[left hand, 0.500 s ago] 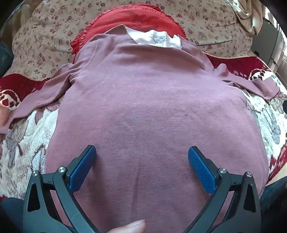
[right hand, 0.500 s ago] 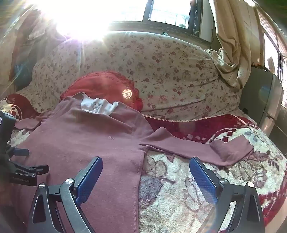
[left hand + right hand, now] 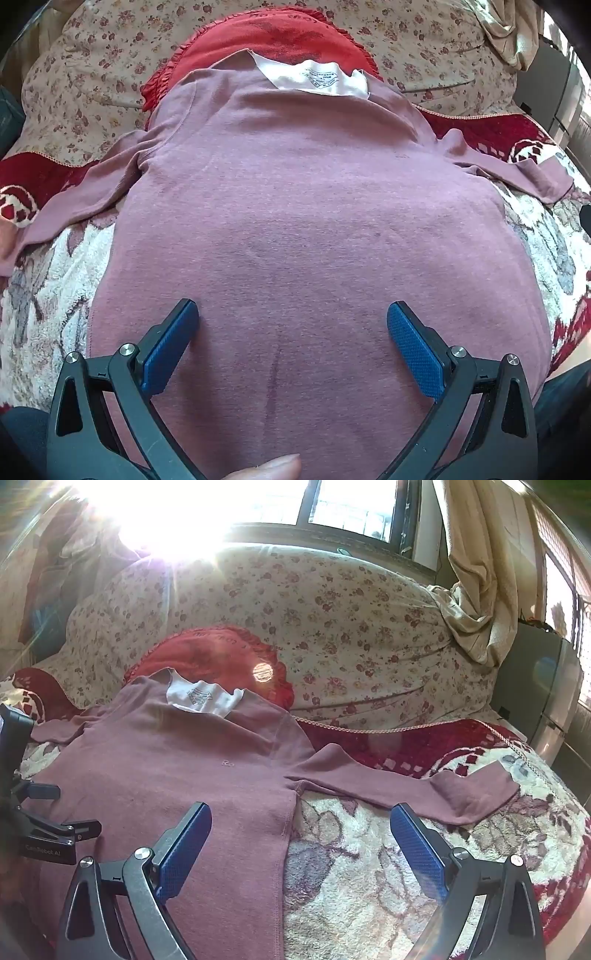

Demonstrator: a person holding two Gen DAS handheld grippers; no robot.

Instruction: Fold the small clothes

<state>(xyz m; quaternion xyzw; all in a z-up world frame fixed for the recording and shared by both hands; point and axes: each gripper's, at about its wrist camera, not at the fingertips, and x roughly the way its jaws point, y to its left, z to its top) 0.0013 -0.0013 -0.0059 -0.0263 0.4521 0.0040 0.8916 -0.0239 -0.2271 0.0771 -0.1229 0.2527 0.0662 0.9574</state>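
Left wrist view
Left tool [image 3: 291, 325]: jaws spread wide, blue pads [image 3: 170, 345] hanging over the shirt's lower body, nothing pinched between them.
Shirt [image 3: 303, 206]: mauve long-sleeved top, laid flat on the fleecy blanket [image 3: 48, 295], neck end away from the camera, white label [image 3: 317, 77] turned out at the collar.
Sleeves: one runs off to the left [image 3: 70, 199], one to the right [image 3: 517, 173], both lying on the blanket.
Cut off: the hem drops below the tool's frame; a fingertip [image 3: 273, 469] pokes in at the bottom edge.
Behind: red frilled cushion [image 3: 266, 37] half covered by the collar, floral bedding [image 3: 88, 74] beyond.

Right wrist view
Right tool [image 3: 301, 834]: jaws spread wide too, empty, straddling the shirt's side seam, one pad [image 3: 184, 849] over the cloth, the other over bare blanket [image 3: 369, 867].
Shirt [image 3: 166, 760]: spread on the blanket, near sleeve [image 3: 406, 786] stretched out to the right, cuff lying flat.
Left tool [image 3: 33, 819]: only a dark piece of it shows at the left edge, over the shirt.
Hard to see: window [image 3: 351, 502] glare washes out the upper left; a flare spot sits on the cushion [image 3: 207, 653].
Right side: pale curtain [image 3: 476, 583], grey cabinet [image 3: 543, 686] partly cut by the rim.
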